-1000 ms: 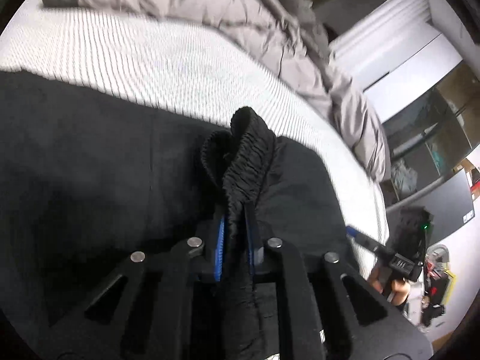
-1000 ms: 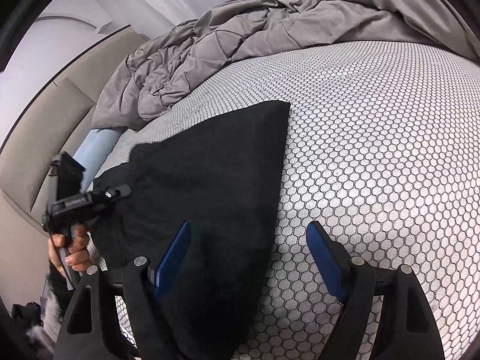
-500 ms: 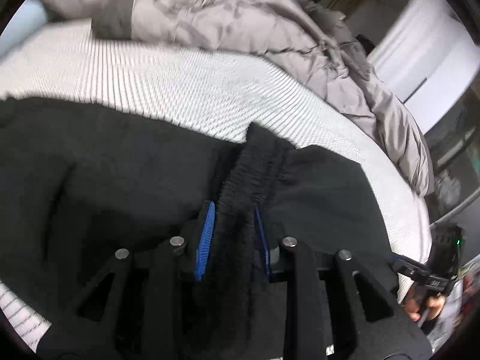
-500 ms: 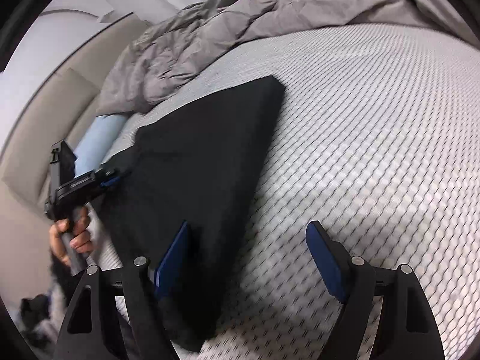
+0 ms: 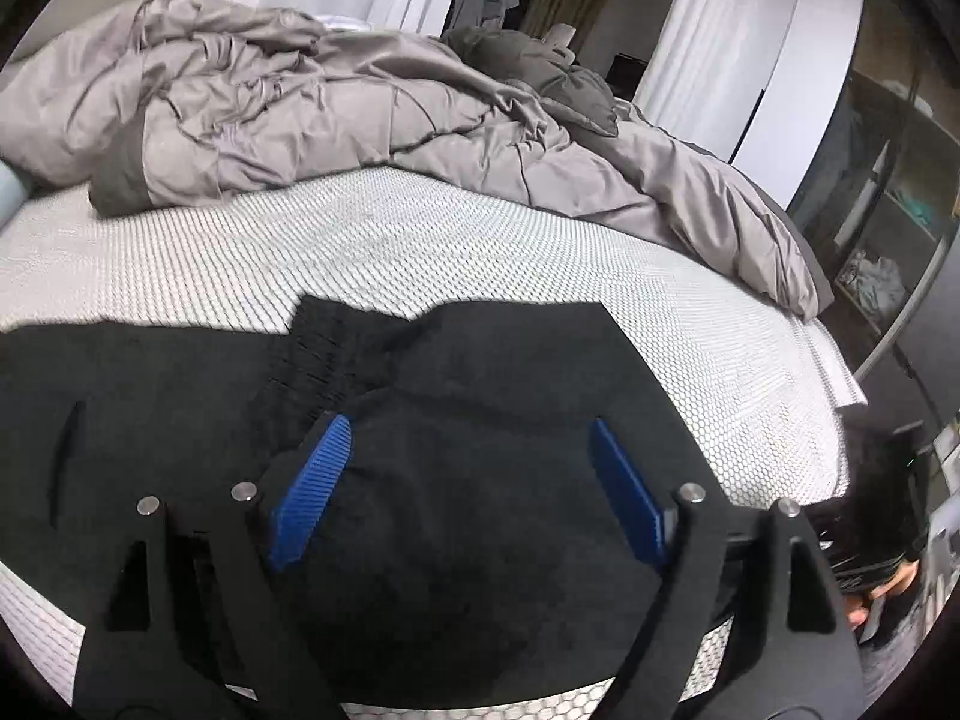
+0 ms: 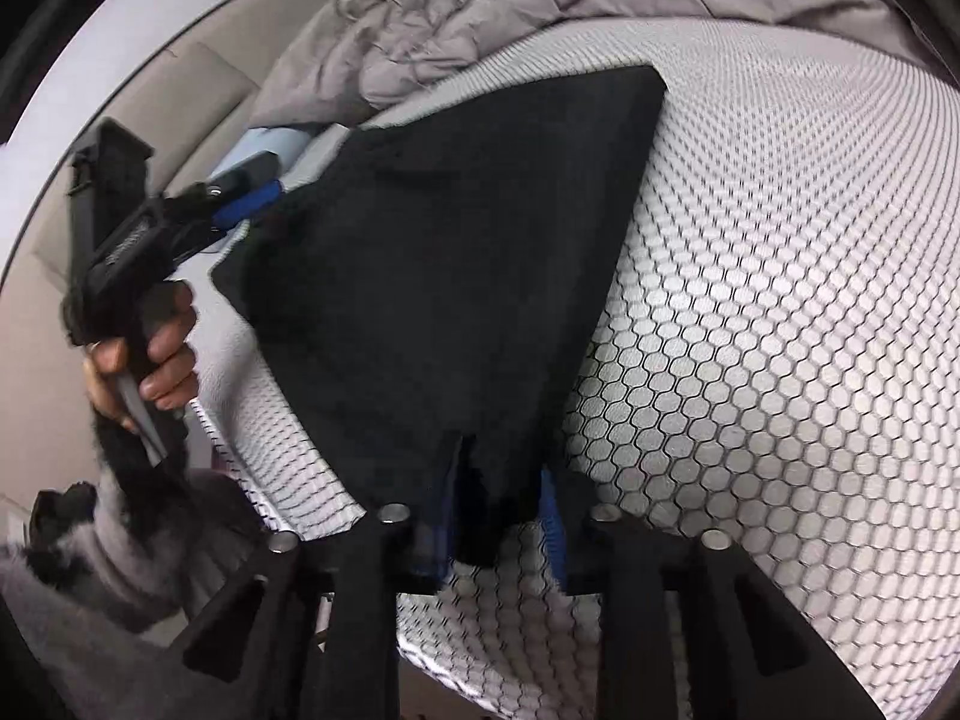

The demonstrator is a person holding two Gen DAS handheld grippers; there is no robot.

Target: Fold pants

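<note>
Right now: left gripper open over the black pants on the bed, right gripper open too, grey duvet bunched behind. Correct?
One error: the right gripper is shut on a corner of the black pants, as the right wrist view shows. The left gripper is open over the pants, and the grey duvet is bunched behind on the bed.
</note>
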